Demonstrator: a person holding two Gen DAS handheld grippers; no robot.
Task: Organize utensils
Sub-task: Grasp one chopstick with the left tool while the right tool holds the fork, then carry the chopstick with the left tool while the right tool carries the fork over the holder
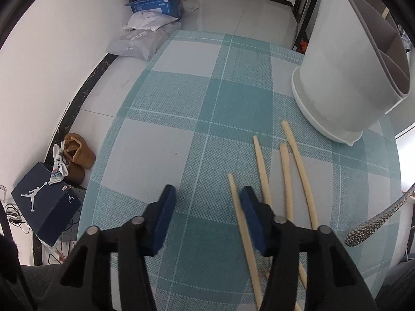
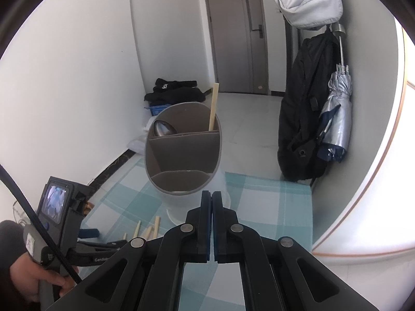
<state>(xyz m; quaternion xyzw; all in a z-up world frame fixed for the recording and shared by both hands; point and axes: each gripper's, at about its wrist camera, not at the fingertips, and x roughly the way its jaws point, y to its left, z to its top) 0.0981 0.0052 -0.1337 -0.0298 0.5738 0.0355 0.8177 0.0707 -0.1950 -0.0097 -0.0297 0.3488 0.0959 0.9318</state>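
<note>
Several pale wooden chopsticks (image 1: 301, 165) lie on the teal checked tablecloth (image 1: 181, 119). My left gripper (image 1: 207, 191) hovers over them, pointing steeply down. Its blue pads stand apart. The leftmost chopstick (image 1: 240, 215) runs just inside the right pad, and nothing is pressed between the pads. A white utensil holder (image 1: 334, 77) with grey compartments stands beyond. In the right wrist view the holder (image 2: 181, 160) has a metal spoon (image 2: 163, 129) and one chopstick (image 2: 214, 106) in its back compartments. My right gripper (image 2: 211, 194) is shut in front of it with nothing between its pads.
A hammered metal handle (image 1: 376, 217) shows at the right edge. The table ends at the left above a tiled floor with a shoe box (image 1: 46, 202), brown shoes (image 1: 77, 155) and bags (image 1: 145, 20). A black backpack (image 2: 303, 119) and an umbrella (image 2: 337, 119) hang at the right wall.
</note>
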